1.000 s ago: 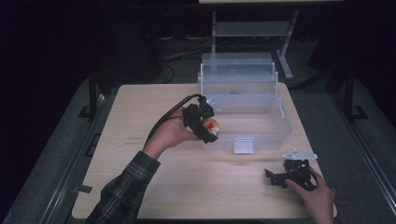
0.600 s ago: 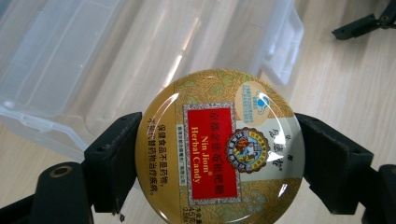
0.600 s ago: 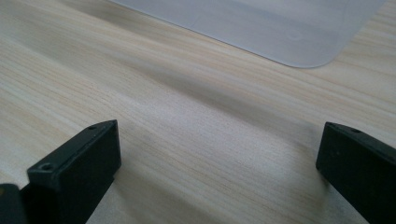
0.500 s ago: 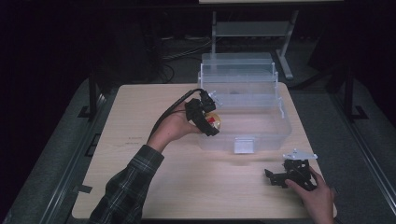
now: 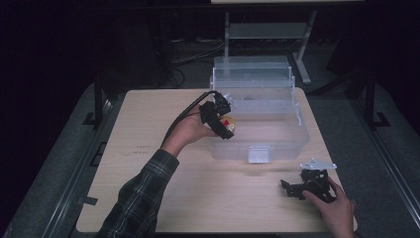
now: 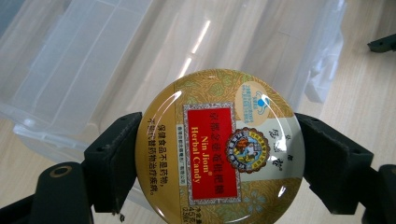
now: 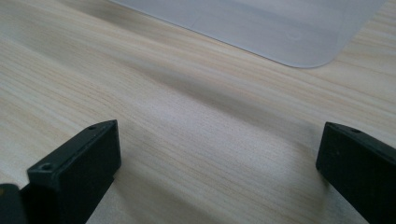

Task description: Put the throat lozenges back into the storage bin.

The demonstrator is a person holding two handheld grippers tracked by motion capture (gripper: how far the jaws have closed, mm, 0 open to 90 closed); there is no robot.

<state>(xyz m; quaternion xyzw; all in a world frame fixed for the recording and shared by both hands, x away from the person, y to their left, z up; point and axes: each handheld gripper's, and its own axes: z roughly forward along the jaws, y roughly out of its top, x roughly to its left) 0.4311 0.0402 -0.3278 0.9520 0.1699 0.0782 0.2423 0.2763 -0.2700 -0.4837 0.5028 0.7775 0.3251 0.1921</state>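
Note:
A round gold candy tin [image 6: 219,147] with a red "Nin Jiom Herbal Candy" label sits clamped between the two black jaws of my left gripper [image 6: 217,161]. In the high view that left gripper [image 5: 221,120] holds the tin [image 5: 229,124] over the left rim of a clear plastic bin [image 5: 292,141]. The bin's empty inside [image 6: 140,60] lies just beyond the tin. My right gripper [image 5: 304,187] rests low over the table near the front right corner; its jaws [image 7: 217,163] stand wide apart with bare wood between them.
The bin's clear lid [image 5: 252,74] stands up behind it at the table's far edge. A corner of the bin [image 7: 299,42] lies ahead of the right gripper. The light wooden table [image 5: 148,129] is bare left of the bin and along the front.
My left gripper has carried the tin to the right and slightly away, from beside the bin to over its left rim. The right gripper has stayed put.

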